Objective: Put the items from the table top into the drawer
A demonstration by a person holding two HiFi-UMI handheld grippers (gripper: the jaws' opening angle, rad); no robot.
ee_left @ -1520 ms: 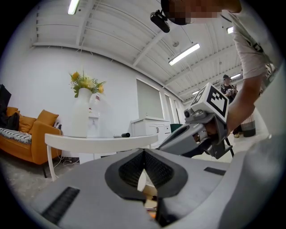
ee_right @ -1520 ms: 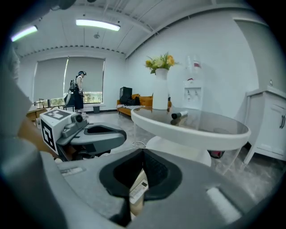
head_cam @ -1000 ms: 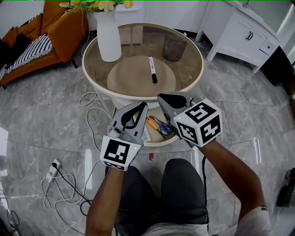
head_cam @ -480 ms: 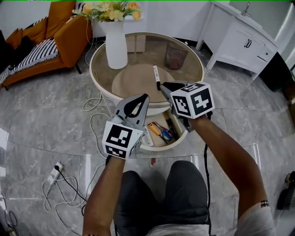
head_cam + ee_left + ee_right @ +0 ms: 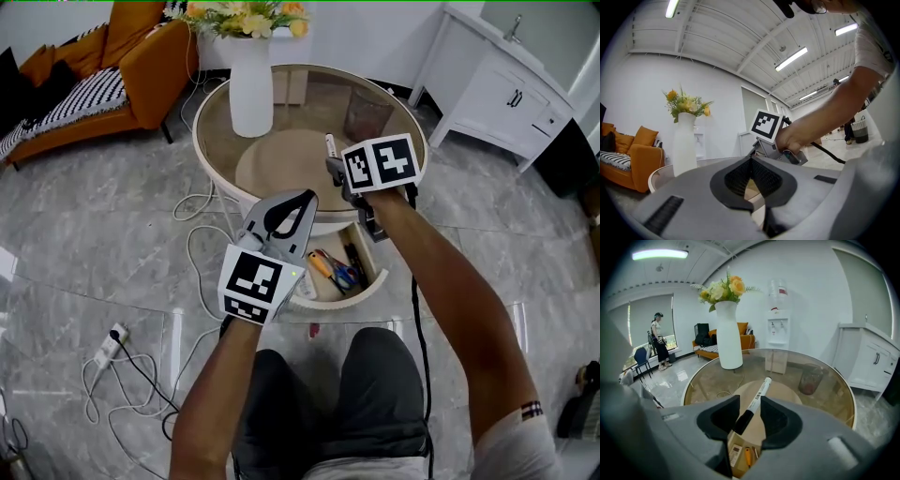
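At the left, the left gripper (image 5: 302,199) has its jaws pressed together, empty, beside the open white drawer (image 5: 373,281) — farther right, the right gripper (image 5: 749,409) is opening its jaws, with the black-capped white marker pen (image 5: 758,397) between them, lying on the round glass table top (image 5: 398,122).

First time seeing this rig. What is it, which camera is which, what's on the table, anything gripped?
No robot: a seated person holds a two-jaw gripper in each hand; the patterned cubes belong to them. One picture comes from a camera on the person's head, looking down; the other two from cameras riding on each gripper, looking along its jaws. On the round glass table stand a white vase of flowers and a dark tumbler; a marker pen lies near the front. Below, the open drawer holds scissors and small tools. The left gripper is shut and empty. The right gripper has its jaws opening, with the pen between them, not pressed.
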